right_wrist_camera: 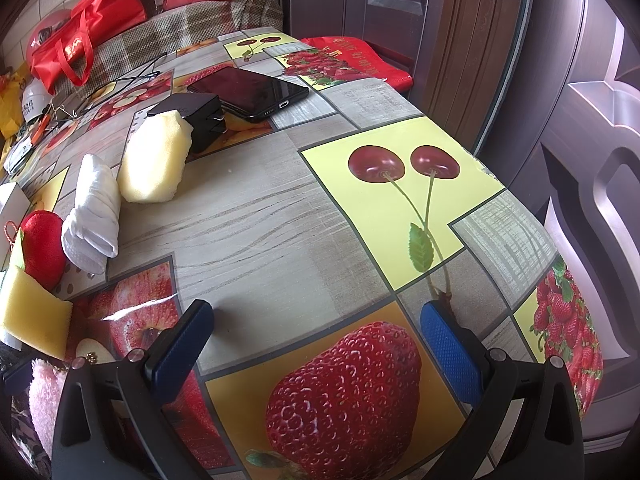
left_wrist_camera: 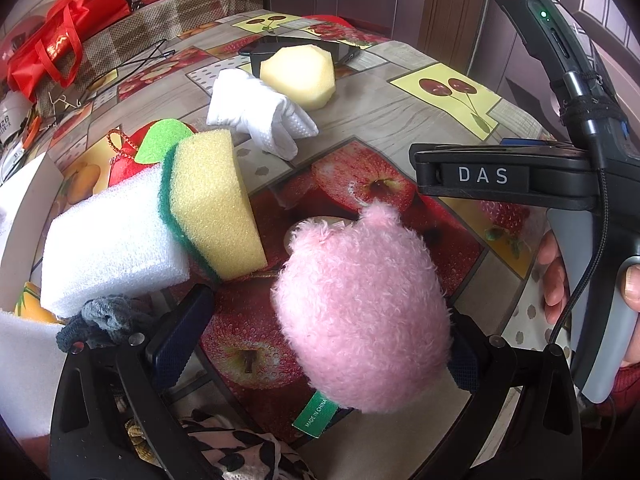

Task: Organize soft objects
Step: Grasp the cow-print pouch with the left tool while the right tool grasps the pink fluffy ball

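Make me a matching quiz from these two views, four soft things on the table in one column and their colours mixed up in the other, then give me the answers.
Things:
1. plush toy
2. glove
3. scouring sponge
4. stuffed apple

Colours:
A. white
B. red
C. pink
D. yellow with a green layer

Pairs: 1-C, 2-A, 3-D, 4-B
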The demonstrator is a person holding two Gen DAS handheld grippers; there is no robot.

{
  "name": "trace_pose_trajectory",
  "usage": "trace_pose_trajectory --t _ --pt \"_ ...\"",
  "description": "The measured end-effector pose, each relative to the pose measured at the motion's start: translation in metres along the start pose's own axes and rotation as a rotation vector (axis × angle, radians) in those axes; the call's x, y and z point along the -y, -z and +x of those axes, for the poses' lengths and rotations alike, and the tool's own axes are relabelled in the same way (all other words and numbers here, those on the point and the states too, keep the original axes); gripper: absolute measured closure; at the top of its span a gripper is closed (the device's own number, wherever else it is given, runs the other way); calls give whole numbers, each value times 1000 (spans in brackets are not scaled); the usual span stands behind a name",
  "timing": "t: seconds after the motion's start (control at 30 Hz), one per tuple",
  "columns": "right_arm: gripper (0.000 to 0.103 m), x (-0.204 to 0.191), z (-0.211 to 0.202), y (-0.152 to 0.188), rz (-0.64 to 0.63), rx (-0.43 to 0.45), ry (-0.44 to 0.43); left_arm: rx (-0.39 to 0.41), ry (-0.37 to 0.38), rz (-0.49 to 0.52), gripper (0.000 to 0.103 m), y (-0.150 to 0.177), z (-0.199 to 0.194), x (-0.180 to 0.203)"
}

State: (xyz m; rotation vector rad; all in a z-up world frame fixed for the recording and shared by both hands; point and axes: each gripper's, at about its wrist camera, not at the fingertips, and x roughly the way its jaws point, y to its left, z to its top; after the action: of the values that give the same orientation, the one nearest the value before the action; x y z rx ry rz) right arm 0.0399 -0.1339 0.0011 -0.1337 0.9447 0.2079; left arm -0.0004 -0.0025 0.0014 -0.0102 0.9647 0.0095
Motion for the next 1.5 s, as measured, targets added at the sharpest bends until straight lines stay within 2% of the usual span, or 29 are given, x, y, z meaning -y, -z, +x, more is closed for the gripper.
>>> trace_pose_trajectory --t 0.63,0.83,0.93,0.97,1.07,1.13,1.2,1.3,1.4,1.5 --pt "0 -3 0 -1 -8 -1 1 -1 -11 2 0 0 -1 -2" --pt "0 -4 3 -3 -4 2 -28 -1 -12 1 0 0 0 -3" --pt "0 6 -1 -2 41 26 -67 10 23 37 1 0 -1 1" --pt "0 12 -4 -2 72 43 -92 32 52 53 1 0 -6 3" --pt "0 36 -13 2 185 102 -169 188 125 62 1 1 -44 8" --pt "0 46 -21 3 224 152 -217 296 135 53 0 1 -77 5" --pt "0 50 -32 3 203 220 -261 405 145 23 0 3 -111 -10" --pt "0 45 -52 3 105 347 -359 501 131 -47 0 15 -146 -51" --pt "0 28 -60 1 -40 346 -432 507 75 -132 0 37 -155 -99" --pt "0 5 -60 5 -169 302 -500 422 60 -191 0 60 -149 -127"
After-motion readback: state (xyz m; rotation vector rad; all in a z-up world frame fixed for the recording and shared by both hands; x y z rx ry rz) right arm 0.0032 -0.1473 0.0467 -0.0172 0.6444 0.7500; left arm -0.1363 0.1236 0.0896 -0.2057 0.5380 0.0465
